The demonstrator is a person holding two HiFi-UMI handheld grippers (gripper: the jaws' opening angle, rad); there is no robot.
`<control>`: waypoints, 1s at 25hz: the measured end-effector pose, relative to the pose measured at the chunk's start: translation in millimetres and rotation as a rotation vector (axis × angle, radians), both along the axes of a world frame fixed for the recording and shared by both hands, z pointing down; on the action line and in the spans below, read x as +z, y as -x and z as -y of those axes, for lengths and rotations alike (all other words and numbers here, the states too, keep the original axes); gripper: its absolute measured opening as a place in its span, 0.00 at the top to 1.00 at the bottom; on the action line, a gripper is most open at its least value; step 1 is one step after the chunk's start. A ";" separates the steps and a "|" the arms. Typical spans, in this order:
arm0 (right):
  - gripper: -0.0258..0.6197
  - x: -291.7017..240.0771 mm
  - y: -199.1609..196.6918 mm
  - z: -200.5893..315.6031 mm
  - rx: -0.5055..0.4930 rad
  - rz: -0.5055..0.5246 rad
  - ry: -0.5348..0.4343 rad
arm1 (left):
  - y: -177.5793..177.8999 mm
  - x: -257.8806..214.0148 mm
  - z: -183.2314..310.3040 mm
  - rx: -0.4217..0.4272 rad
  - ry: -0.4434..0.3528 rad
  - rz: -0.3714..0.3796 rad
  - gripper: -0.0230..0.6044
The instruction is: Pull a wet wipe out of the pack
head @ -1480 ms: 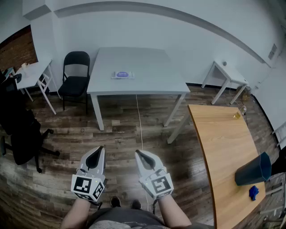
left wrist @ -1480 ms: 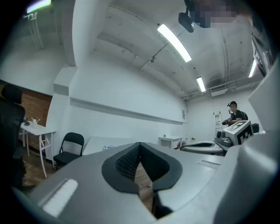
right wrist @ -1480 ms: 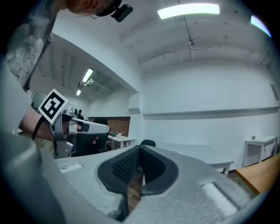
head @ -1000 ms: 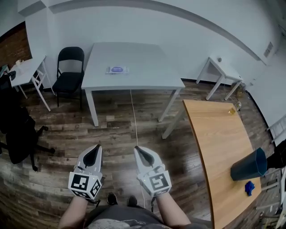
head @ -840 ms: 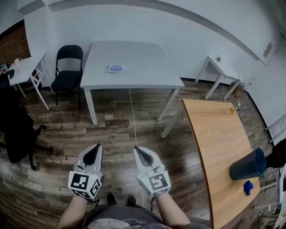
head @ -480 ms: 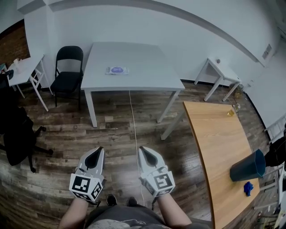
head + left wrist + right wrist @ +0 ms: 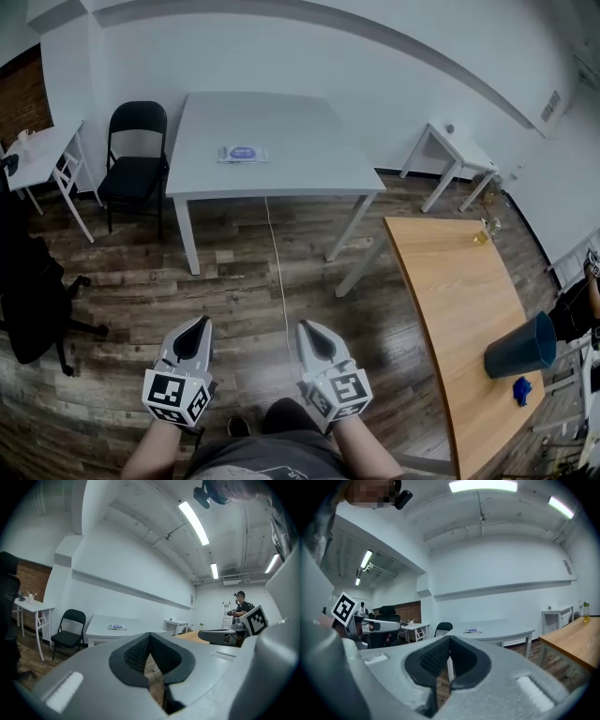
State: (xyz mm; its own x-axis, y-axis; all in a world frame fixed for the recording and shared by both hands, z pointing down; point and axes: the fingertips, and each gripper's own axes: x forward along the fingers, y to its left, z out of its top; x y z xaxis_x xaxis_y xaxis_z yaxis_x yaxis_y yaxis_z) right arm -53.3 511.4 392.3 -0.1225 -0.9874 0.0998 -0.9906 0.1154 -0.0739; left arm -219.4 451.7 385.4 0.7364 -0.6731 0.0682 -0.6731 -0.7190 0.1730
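Pack [image 7: 242, 153] lies on the table [image 7: 281, 122], well apart from you. Your left claw [image 7: 199, 325] and right claw [image 7: 306, 329] are both pressed together with nothing in them. They have sunk a little, but the table looks no nearer, so you must walk over first

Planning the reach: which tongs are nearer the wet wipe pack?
Left, slightly. Left tongs are nearly in line with the pack; right tongs stand farther to its right. Both are far short of it.
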 end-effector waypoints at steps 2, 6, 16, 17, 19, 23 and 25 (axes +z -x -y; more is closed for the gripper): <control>0.97 4.5 -4.6 5.7 0.002 -0.004 0.005 | -1.8 2.1 6.4 -0.001 0.005 0.000 0.93; 0.97 10.0 -22.7 37.1 0.008 0.022 0.003 | -10.3 7.7 31.7 -0.016 0.003 0.021 0.93; 0.97 11.9 -87.2 154.8 -0.032 0.078 -0.022 | -54.4 -2.1 132.9 -0.102 -0.032 0.046 0.93; 0.97 10.3 -95.3 165.6 -0.035 0.082 -0.024 | -60.3 -5.0 143.7 -0.114 -0.032 0.038 0.93; 0.97 7.2 -110.5 183.6 -0.047 0.082 -0.028 | -74.0 -7.3 160.2 -0.125 -0.030 0.031 0.93; 0.97 7.1 -139.3 212.8 -0.065 0.071 -0.029 | -100.3 -3.6 185.6 -0.145 -0.032 0.048 0.93; 0.97 8.4 -149.8 225.4 -0.072 0.078 -0.026 | -109.0 -3.9 196.7 -0.163 -0.028 0.041 0.93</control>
State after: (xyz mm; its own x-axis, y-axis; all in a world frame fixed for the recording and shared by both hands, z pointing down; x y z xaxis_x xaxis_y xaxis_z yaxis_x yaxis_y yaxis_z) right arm 96.5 286.0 400.7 -0.2000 -0.9778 0.0621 -0.9710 0.1893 -0.1462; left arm -110.4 255.0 381.5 0.6144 -0.7853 0.0760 -0.7873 -0.6039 0.1244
